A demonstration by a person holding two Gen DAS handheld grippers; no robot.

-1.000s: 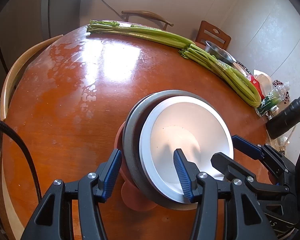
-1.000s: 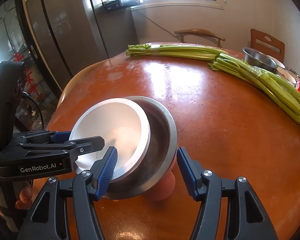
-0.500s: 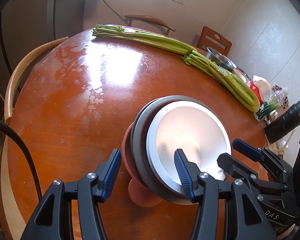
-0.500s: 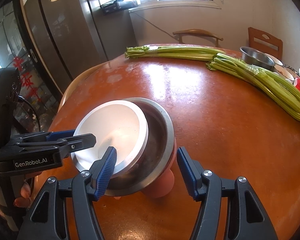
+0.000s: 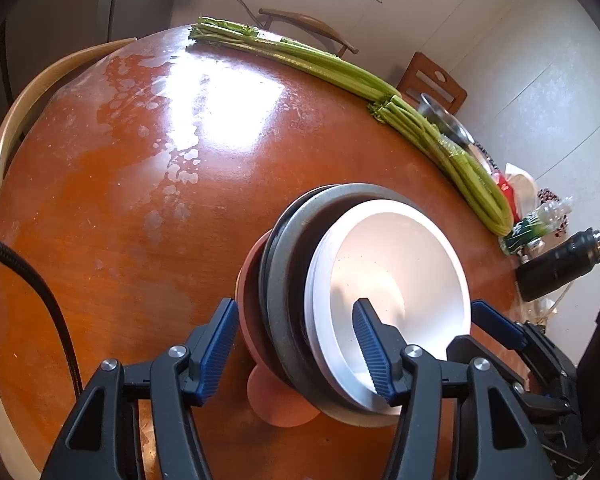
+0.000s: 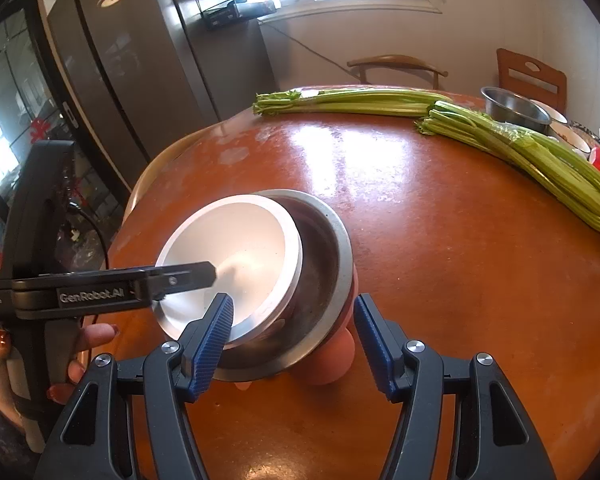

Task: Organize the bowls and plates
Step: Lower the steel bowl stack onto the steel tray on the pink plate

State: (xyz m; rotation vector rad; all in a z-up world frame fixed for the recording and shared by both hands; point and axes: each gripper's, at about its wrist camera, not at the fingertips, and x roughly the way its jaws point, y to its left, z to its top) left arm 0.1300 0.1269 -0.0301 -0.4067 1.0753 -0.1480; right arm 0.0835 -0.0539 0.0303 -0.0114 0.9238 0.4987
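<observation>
White bowl point(image 6: 236, 252): tilted inside steel bowl point(image 6: 320, 276), atop pink bowl point(image 6: 332, 364).
Left hand-held gripper point(image 5: 296, 344): fingers apart, straddling stacked rims.
Right hand-held gripper point(image 6: 294, 336): fingers apart, around steel bowl.
Tabletop point(image 6: 440, 260): celery point(image 6: 540, 160) far right.

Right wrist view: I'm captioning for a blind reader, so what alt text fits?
An open hand-held gripper straddles the near rim of a steel bowl holding a tilted white bowl on an orange table; celery lies beyond.
</observation>
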